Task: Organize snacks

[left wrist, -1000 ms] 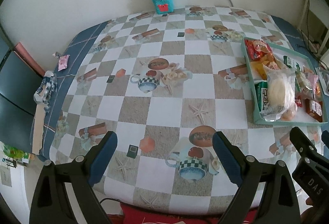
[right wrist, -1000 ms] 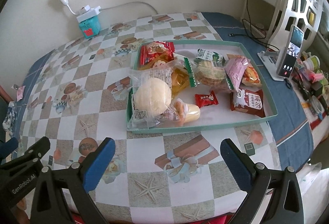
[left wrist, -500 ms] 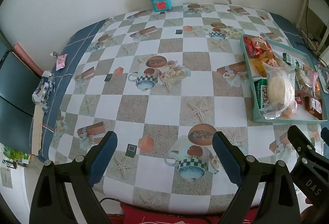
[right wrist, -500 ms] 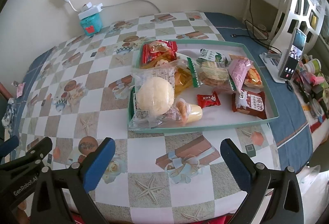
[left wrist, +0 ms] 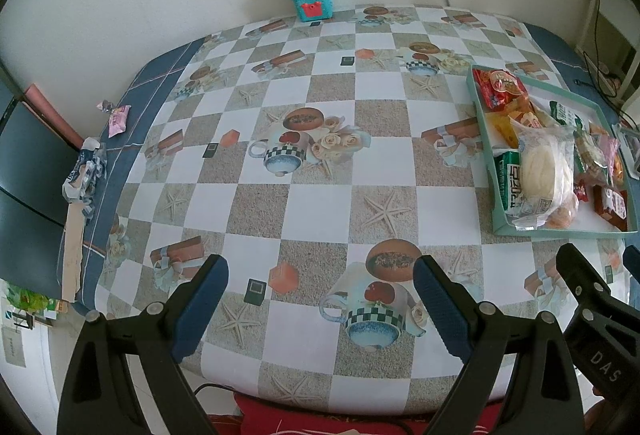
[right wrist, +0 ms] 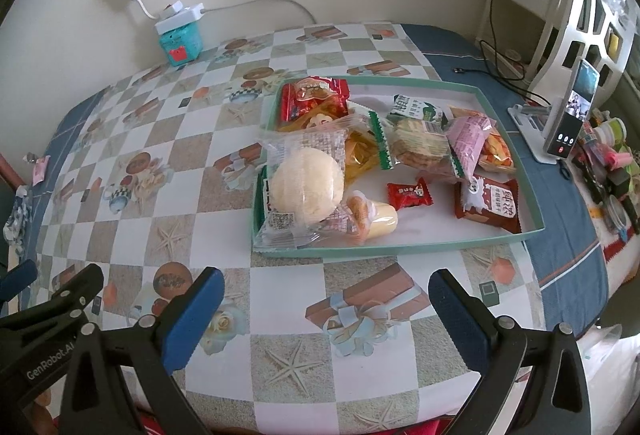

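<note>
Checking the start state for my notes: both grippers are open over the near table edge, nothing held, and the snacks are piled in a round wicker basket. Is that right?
One detail is off. The snacks lie in a shallow rectangular green-rimmed tray, not a round wicker basket, as the right wrist view shows. The rest holds: the left gripper and the right gripper are open over the near table edge, nothing held.

A tray (right wrist: 400, 249) sits on the table (right wrist: 280, 315), toward its right side, with the snack packets inside it. In the tray, a wrapped bun (right wrist: 306, 181) lies at the near left corner, partly over a cone-shaped snack (right wrist: 372, 221) to its right; a small packet (right wrist: 409, 193) lies in the middle, a larger packet (right wrist: 490, 205) at the near right, and another packet (right wrist: 314, 99) at the far left corner. At the table's far edge against the wall stands a small box (right wrist: 180, 43) with a power strip (right wrist: 180, 15) on top, and to the right of the tray a phone (right wrist: 568, 119) stands upright on a stand.
</note>
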{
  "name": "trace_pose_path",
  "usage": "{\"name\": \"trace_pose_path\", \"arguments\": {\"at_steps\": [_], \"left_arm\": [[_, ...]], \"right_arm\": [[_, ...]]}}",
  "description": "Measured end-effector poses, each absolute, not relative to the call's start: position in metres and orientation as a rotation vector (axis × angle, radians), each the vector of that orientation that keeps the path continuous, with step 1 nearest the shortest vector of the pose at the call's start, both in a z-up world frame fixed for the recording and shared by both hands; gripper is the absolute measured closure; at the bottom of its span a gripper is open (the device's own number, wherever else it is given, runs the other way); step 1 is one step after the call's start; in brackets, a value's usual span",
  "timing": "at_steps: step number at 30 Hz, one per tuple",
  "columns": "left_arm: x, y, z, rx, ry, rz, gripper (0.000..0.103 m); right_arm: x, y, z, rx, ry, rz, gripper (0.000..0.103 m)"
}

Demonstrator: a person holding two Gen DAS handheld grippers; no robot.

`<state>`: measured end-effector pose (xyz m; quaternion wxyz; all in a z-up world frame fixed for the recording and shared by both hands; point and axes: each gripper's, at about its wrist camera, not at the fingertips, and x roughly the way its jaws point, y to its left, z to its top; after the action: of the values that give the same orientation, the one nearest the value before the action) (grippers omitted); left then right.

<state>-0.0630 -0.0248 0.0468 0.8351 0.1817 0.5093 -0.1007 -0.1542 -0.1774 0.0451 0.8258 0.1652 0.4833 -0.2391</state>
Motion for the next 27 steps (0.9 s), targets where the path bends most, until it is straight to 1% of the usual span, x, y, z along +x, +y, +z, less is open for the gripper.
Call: {"name": "trace_pose_path", "arguments": {"at_steps": [27], "left_arm": [[-0.0591, -0.0158, 0.0447, 0.382, 1.093, -0.206, 0.009]], "right_arm": [[-0.1539, -0.1787, 0.0449, 0.353, 1.032, -0.508, 0.000]]}}
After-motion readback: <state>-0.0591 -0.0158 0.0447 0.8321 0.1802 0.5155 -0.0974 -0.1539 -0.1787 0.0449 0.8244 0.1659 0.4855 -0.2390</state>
